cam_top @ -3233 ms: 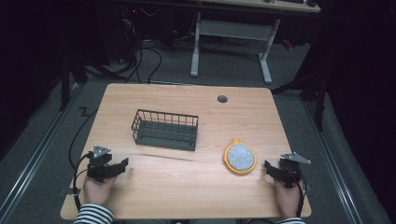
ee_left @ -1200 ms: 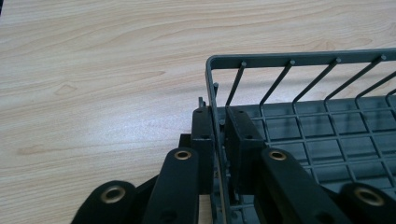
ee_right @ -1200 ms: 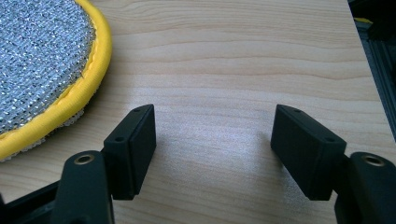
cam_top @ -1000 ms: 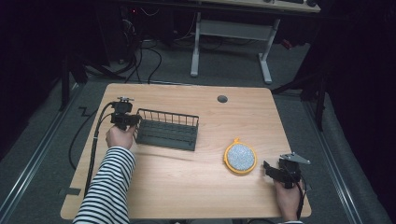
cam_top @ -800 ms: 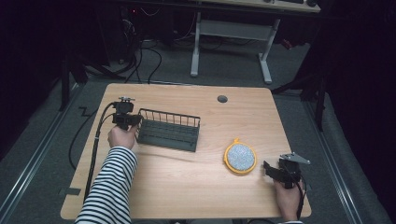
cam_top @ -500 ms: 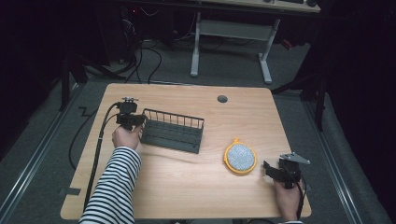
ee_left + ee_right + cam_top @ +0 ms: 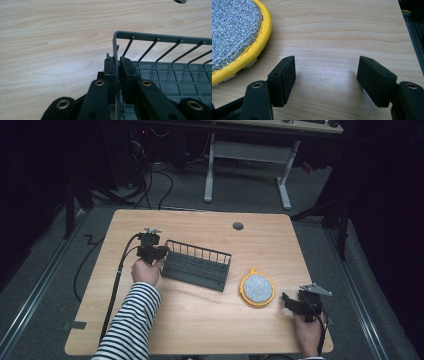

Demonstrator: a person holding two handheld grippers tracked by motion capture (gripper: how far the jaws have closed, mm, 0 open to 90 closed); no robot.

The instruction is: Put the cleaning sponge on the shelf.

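A dim lab or office: wooden desk (image 7: 200,320), grey carpet (image 7: 45,285), trailing floor cables (image 7: 155,185), another desk frame (image 7: 250,155) behind.

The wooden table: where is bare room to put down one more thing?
The wooden table is bare along its near edge, between the striped sleeve and the right gripper, and along the far edge behind the dark wire basket. It is crowded where the left gripper clamps the basket's wall, and between basket and round yellow-rimmed silver scrubber.

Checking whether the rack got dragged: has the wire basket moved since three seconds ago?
Yes. The wire basket has swung slightly, its left end nearer the table hole, gripped by the left tongs.
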